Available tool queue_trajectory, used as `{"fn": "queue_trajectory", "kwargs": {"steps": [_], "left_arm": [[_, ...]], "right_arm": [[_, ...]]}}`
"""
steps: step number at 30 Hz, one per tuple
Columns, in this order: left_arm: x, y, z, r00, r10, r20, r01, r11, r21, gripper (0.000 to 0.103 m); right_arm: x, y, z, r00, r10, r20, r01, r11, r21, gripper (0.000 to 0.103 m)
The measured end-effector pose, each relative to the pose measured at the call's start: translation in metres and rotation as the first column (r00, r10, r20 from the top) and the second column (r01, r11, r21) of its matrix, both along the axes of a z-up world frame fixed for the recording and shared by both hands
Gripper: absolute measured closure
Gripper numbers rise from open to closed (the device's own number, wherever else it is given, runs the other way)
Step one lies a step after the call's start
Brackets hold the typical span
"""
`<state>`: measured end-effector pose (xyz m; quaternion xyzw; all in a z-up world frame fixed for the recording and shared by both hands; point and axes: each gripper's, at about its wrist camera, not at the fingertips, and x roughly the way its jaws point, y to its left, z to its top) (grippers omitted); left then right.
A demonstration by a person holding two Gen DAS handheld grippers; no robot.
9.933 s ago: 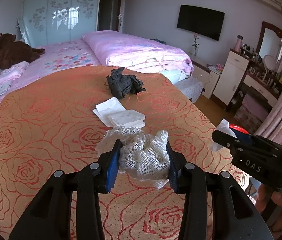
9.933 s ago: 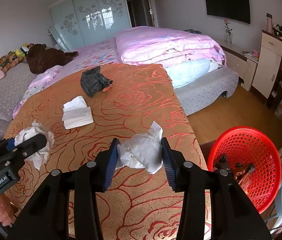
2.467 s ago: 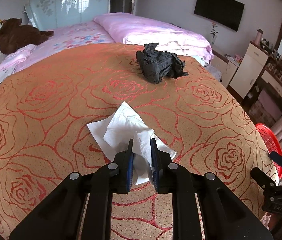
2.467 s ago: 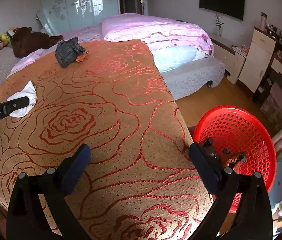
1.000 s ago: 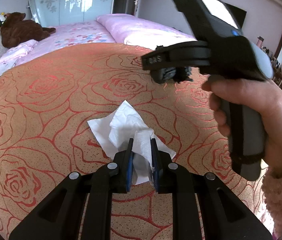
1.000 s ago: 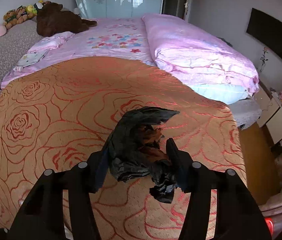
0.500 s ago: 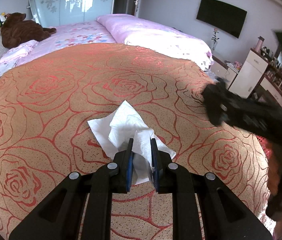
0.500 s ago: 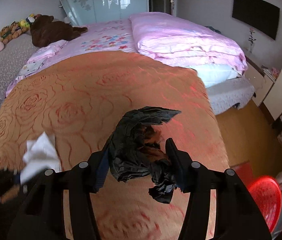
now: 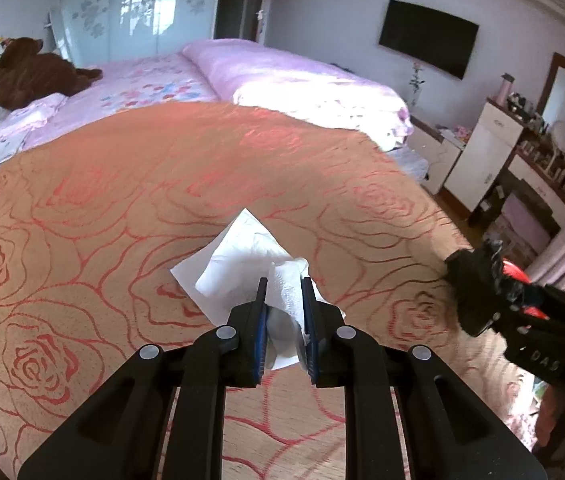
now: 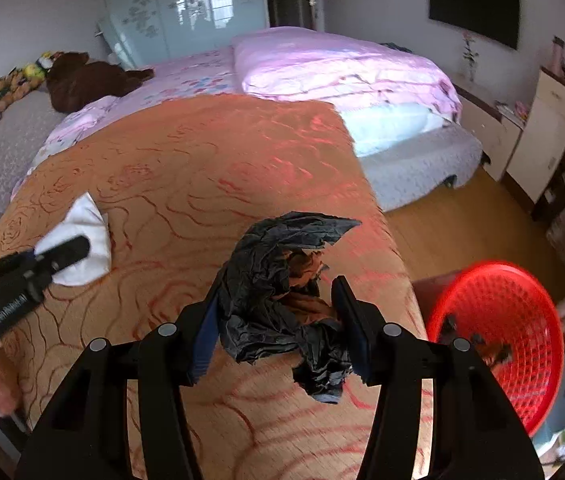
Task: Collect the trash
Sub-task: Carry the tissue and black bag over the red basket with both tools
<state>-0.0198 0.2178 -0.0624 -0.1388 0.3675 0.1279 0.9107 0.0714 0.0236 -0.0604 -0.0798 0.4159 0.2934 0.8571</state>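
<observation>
Trash: left gripper [image 9: 283, 282] is pinching white tissue [image 9: 242, 256] lying on the orange bedspread [image 9: 122, 184]. Right gripper [image 10: 276, 294] is clamping a crumpled black bag [image 10: 278, 280], hanging above the bed edge near the red basket [image 10: 522, 308].

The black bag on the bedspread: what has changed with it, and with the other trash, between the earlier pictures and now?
The black bag left the bedspread: the right gripper, open and empty 2.5 s ago, shut on it and carried it right, toward the red basket. The mesh rag and crumpled tissue held 9.9 s ago are gone. The left gripper has stayed shut on the white tissue, unmoved.
</observation>
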Motion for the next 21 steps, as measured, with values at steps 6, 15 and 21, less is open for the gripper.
{"fn": "queue_trajectory", "kwargs": {"steps": [6, 15, 21], "left_arm": [[0.000, -0.020, 0.013, 0.999, -0.036, 0.014, 0.036, 0.999, 0.022, 0.089], [0.003, -0.048, 0.020, 0.996, -0.088, 0.012, 0.087, 0.995, 0.057, 0.089], [0.006, -0.061, 0.025, 0.993, -0.117, 0.016, 0.116, 0.991, 0.069, 0.089]], "right_arm": [[-0.006, -0.019, 0.007, 1.000, -0.027, 0.008, 0.026, 0.999, 0.036, 0.051], [-0.006, -0.036, 0.021, 0.998, -0.052, 0.030, 0.050, 0.997, 0.067, 0.051], [-0.004, -0.049, 0.029, 0.996, -0.077, 0.040, 0.074, 0.995, 0.070, 0.051]]}}
